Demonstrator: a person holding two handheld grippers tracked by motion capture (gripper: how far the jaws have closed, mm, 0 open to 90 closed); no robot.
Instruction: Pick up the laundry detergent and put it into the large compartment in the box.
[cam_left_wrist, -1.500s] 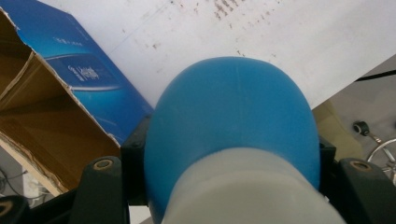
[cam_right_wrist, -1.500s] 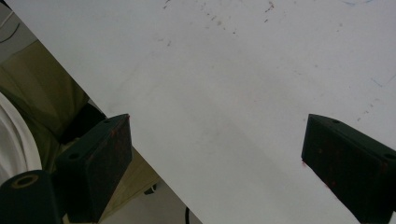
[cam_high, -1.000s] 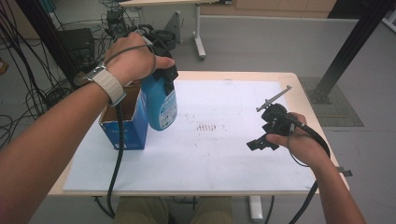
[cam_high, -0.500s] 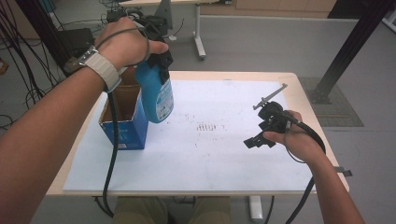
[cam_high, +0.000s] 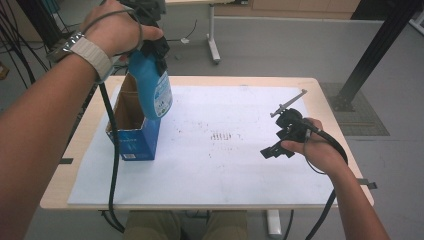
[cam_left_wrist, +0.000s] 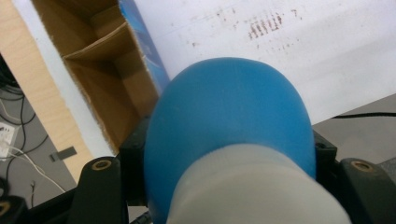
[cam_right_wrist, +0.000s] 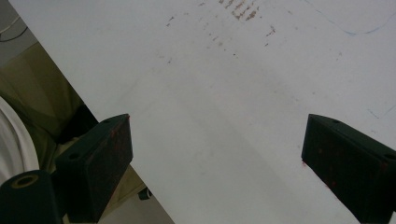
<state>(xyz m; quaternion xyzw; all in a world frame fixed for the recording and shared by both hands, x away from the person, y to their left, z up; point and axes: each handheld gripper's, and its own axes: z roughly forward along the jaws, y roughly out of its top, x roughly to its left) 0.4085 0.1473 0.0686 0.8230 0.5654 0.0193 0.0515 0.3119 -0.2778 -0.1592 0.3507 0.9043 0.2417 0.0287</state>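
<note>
Left hand-held gripper (cam_high: 150, 47) pinching blue bottle (cam_high: 152, 90) by the neck, held above open cardboard box (cam_high: 131, 132) at tabletop (cam_high: 210, 82) left. Could slip from the narrow grip, or clip the box wall and topple it. Right hand-held gripper (cam_high: 276, 145) spread wide, idle.

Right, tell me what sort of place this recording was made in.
Probably a lab or workshop, not a home: a plain work table under a stained white sheet, bundles of black cables on the concrete floor, and a black metal frame post.
</note>
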